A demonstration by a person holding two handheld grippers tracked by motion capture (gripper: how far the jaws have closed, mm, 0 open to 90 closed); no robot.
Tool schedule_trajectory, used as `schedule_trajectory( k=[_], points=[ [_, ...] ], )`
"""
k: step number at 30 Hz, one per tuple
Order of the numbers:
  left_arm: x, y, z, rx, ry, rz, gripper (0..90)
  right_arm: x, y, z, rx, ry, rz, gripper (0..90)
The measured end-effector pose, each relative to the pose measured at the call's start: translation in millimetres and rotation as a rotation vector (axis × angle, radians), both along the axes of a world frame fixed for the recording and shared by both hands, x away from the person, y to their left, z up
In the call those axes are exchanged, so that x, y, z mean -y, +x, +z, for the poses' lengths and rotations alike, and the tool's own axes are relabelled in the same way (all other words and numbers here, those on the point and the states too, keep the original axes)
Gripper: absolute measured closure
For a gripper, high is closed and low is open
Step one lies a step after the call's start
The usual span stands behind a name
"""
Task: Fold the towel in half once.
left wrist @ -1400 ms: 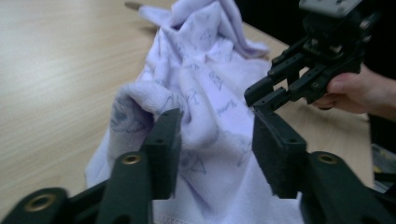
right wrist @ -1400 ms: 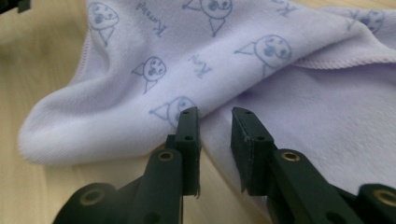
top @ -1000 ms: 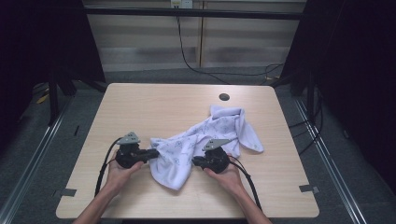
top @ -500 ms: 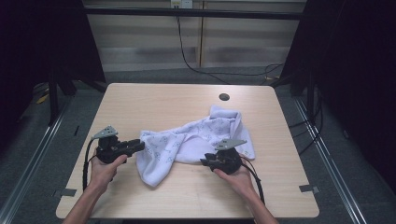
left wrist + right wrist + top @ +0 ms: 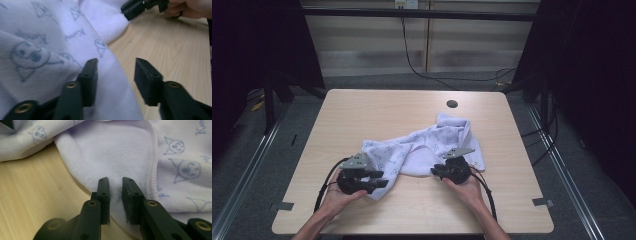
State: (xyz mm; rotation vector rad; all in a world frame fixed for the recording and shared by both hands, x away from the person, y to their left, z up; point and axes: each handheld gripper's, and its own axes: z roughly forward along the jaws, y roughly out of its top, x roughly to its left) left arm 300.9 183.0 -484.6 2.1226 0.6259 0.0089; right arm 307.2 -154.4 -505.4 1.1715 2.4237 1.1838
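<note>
A pale lilac towel (image 5: 422,147) printed with small blue cartoon faces lies crumpled across the middle of the wooden table (image 5: 362,115). My left gripper (image 5: 382,184) is at the towel's near-left corner. In the left gripper view its jaws (image 5: 113,75) stand open and have just been opening. The towel's edge (image 5: 37,37) lies under and between them, unpinched. My right gripper (image 5: 434,171) is at the towel's near edge. Its jaws (image 5: 115,185) have just been closing, and a fold of towel (image 5: 112,150) fills the narrow gap between them.
A dark round hole (image 5: 452,104) sits in the table near its far edge. Bare wood (image 5: 32,195) lies in front of the towel and to both sides. The right gripper's tip (image 5: 135,8) and the hand (image 5: 190,7) holding it appear far off in the left gripper view.
The towel was drawn out to the left and now lies wider. The left gripper let it go, opened, and came back right and nearer. The right gripper's jaws narrowed on the near edge.
</note>
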Motion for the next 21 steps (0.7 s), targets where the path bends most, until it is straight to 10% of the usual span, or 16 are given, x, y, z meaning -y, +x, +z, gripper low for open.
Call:
schedule_trajectory(
  k=[5,8,13,15,18,21],
  points=[
    [10.2,1.5,-13.4,0.006,0.122,0.008,42.5,2.5,0.5,-1.2,-0.005,0.018,-0.001,78.4],
    [7.4,-0.5,-12.1,0.030,0.119,0.007,73.8,2.6,0.3,-1.3,-0.005,0.019,0.001,78.4],
    [-20.4,1.2,28.9,-0.034,-0.259,0.020,83.5,3.9,0.3,0.1,0.005,-0.015,0.000,80.9],
    [-31.6,0.5,45.4,-0.015,-0.345,0.039,83.5,7.8,1.3,1.4,0.012,-0.042,-0.007,81.5],
    [-39.5,0.3,53.2,-0.009,-0.388,0.058,83.3,17.4,2.3,4.5,0.039,-0.119,-0.043,82.3],
    [-33.2,0.4,42.7,-0.038,-0.326,0.018,77.6,35.4,3.3,5.4,0.033,-0.133,-0.102,82.5]
  ],
)
